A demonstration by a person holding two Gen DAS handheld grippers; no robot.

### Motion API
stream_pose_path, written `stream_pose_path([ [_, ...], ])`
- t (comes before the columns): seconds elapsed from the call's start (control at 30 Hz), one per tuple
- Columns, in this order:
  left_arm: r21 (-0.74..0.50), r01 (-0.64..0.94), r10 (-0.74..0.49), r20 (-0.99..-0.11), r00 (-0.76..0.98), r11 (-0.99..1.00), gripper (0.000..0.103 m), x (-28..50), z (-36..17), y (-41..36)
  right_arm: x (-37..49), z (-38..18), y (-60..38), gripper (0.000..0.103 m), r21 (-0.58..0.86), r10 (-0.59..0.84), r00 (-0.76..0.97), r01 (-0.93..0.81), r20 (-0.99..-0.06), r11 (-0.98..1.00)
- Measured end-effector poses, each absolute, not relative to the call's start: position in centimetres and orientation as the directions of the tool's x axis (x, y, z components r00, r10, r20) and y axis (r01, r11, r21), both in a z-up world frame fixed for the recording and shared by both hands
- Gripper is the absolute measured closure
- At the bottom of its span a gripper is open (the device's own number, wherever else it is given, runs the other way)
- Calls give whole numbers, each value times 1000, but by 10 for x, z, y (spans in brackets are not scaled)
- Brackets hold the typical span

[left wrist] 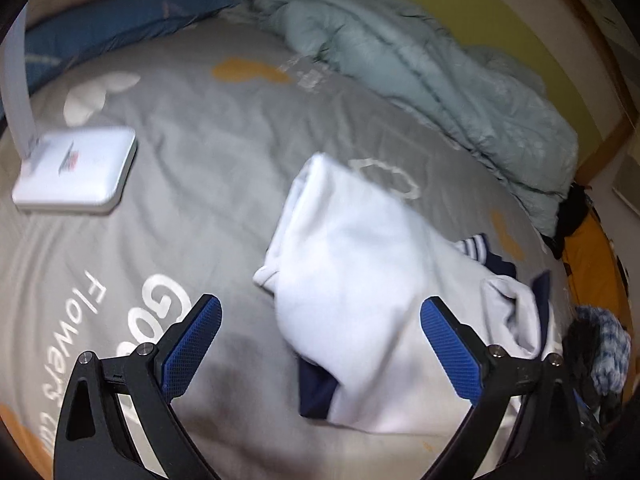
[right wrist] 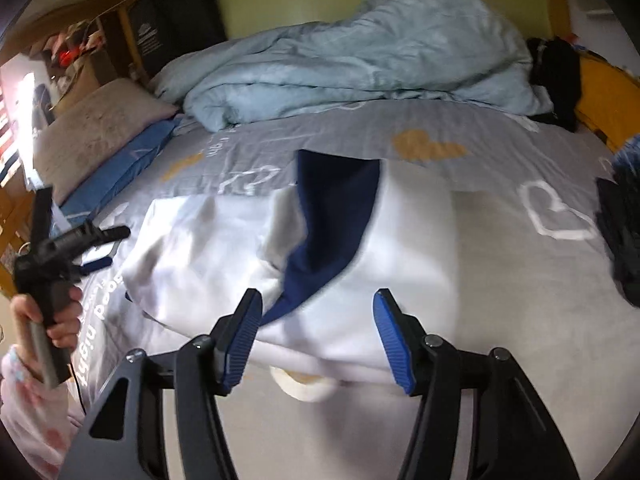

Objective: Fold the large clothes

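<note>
Right tool (right wrist: 316, 336) gapes empty over the soft, floppy white garment (right wrist: 400, 248); left tool (left wrist: 320, 344) open too; pinch an edge.

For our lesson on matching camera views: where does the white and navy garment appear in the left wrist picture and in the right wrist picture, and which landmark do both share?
Left wrist view: the white and navy garment lies right of centre on the grey bed cover.
Right wrist view: it fills the middle, just beyond the fingertips.
Shared landmark: the crumpled light blue duvet along the bed's far side.
</note>
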State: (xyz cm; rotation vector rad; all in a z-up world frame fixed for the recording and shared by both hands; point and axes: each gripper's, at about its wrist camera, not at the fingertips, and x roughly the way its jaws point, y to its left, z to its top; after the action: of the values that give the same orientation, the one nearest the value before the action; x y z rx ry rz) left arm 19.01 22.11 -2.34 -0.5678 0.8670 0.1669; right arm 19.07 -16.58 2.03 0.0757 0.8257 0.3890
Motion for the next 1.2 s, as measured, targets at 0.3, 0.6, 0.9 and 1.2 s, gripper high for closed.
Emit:
stream_pose_path([
  [0.3,-649,-187,-407,-648,644,737,27,212,-76,223,184,23,-214,40,114,271,648,-274,-712,955],
  [0.6,-472,-37,-269,-563,781,881,84,192,2,161,202,4,-245,40,241,309,607,-195,-732,951],
  [0.9,-383,131,-329,-517,790,914,89,186,83,49,208,-40,-224,42,287,362,576,-220,-733,932],
  [1.2,-354,354,-499,-556,665,866,89,213,67,-90,197,-15,-258,44,350,363,609,-145,-705,925],
])
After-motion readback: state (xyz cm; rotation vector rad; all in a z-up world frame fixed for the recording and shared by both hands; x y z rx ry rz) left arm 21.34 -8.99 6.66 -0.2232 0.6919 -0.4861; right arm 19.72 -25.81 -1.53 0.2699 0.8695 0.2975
